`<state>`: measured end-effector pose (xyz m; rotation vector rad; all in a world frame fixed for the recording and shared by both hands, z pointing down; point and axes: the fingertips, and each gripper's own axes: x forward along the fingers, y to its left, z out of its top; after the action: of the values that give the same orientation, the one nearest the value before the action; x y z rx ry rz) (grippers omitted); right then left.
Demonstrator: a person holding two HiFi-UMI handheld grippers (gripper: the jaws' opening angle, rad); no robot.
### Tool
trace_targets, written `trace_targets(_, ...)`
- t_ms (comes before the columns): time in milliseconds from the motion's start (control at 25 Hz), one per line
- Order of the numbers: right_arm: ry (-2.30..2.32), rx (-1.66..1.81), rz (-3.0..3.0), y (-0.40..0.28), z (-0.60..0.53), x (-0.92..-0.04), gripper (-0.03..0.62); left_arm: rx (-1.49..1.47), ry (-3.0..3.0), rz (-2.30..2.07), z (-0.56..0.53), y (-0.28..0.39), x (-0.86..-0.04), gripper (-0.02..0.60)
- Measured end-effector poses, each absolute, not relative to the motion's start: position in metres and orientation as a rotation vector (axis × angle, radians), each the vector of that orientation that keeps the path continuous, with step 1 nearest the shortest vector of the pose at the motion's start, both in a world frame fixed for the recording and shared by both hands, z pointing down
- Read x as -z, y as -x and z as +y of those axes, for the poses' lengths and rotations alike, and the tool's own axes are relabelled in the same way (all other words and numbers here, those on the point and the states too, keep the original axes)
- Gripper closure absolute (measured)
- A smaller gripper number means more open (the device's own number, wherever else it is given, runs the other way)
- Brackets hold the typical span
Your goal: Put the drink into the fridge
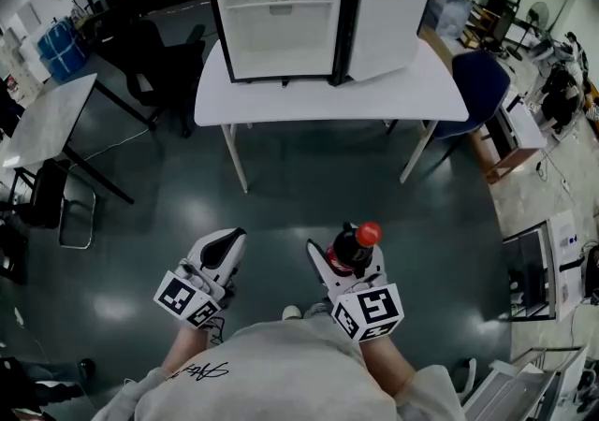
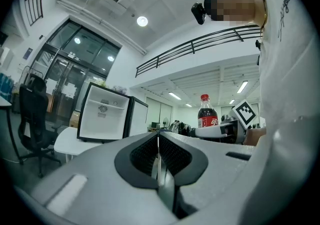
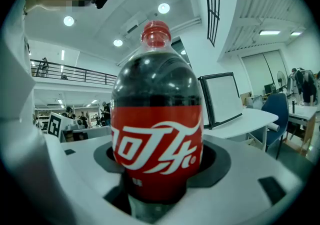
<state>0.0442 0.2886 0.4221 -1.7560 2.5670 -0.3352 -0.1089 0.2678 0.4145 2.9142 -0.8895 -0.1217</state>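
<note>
The drink [image 1: 354, 245], a cola bottle with a red cap, is not yet in the fridge: it stands upright in the person's right gripper, well apart from the white table [image 1: 309, 103] ahead.

On the left, the left gripper [image 1: 225, 243] is pressed together with nothing between its 2 jaws. It probably hangs idle near the body because the fridge door [image 1: 388, 28] is already swung open and needs no pull. Beside it, the right gripper [image 1: 348, 258] pinches the bottle low on its label, the 2 jaws pressing it from either side. That low, upright hold looks meant to keep the cap up and the base free for setting down.

Across the room, a grey side table [image 1: 47, 120] and a black office chair [image 1: 159, 64] stand at the left, clear of the way. The bare floor [image 1: 309, 195] between the person and the white table is open. The fridge [image 1: 279, 26] sits at the table's far side, its white cavity facing the person. Its door opens to the right and a blue chair [image 1: 479, 84] crowds that corner, so the middle or left likely gives the freer approach. The near table edge is a line the bottle must be lifted over.
</note>
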Motion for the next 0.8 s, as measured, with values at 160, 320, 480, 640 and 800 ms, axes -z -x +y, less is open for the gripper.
trace_targets(160, 1.753, 0.343, 2.561, -0.034, 0.286, -0.423, 0.287, 0.107, -2.901, -0.882, 0.264, 0.119, -0.422, 0.572)
trace_targets(320, 1.754, 0.315, 2.577, -0.032, 0.278, -0.417, 0.287, 0.101, -2.894, -0.870, 0.257, 0.119, -0.428, 0.572)
trace_targets(480, 1.737, 0.302, 2.589, -0.035, 0.262, -0.418, 0.287, 0.109, -2.904, -0.867, 0.245, 0.113, -0.426, 0.572)
trace_targets(640, 1.731, 0.283, 2.605, -0.040, 0.243, -0.416, 0.287, 0.109, -2.907, -0.888, 0.229, 0.110, -0.423, 0.572)
trace_targets(800, 1.697, 0.274, 2.623, -0.046, 0.218, -0.413, 0.287, 0.116, -2.906, -0.913, 0.204, 0.103, -0.422, 0.572)
